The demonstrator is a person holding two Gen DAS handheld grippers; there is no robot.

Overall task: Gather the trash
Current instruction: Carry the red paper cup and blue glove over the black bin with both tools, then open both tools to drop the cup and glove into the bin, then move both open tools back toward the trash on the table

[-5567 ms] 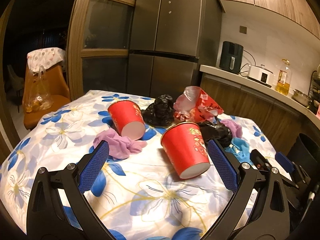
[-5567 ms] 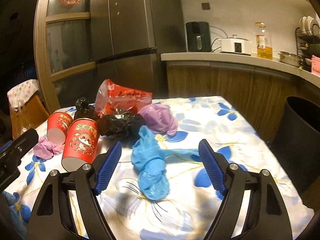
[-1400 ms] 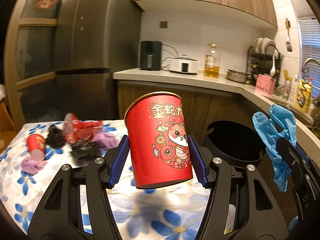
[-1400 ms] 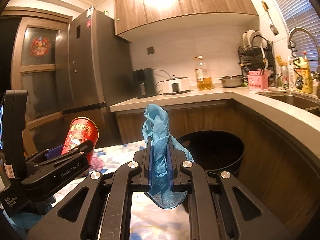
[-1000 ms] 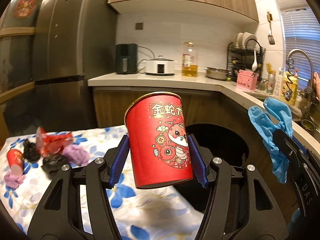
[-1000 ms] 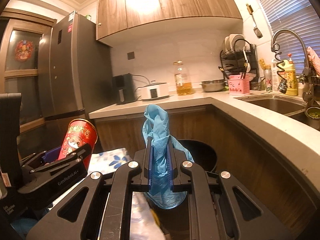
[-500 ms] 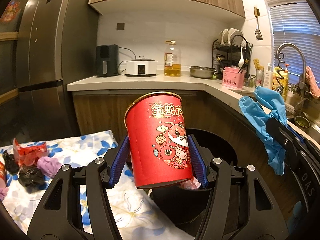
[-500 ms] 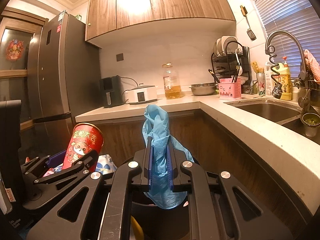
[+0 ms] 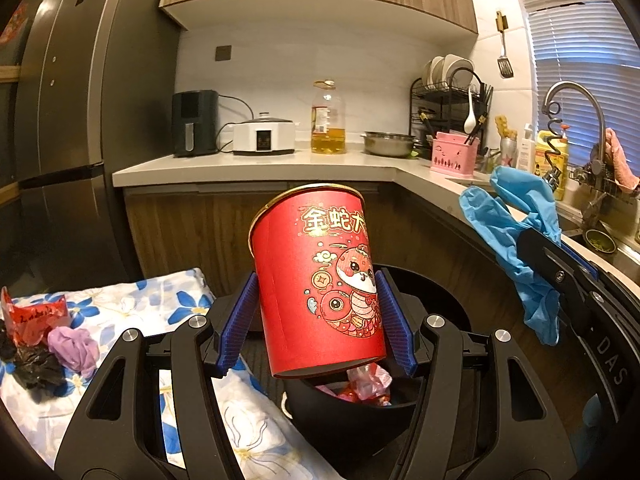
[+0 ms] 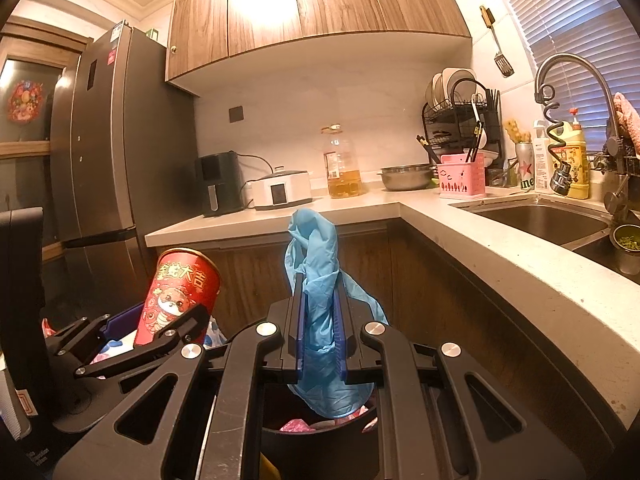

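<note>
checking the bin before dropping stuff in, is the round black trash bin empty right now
No, the round black trash bin below the red paper cup held in the left gripper already holds crumpled pink and red wrappers.

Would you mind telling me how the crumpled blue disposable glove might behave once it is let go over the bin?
The crumpled blue disposable glove is probably floppy: it droops both sides of the right gripper. It looks thin and light, so it may cling to the pads or flutter toward the black trash bin.

Left gripper [image 9: 316,330]: jaws part-open, blue pads clamped on both sides of an upright red cup [image 9: 318,280]. Right gripper [image 10: 320,336]: jaws nearly closed, pinching a blue glove [image 10: 318,280]. Both point slightly downward, side by side.
</note>
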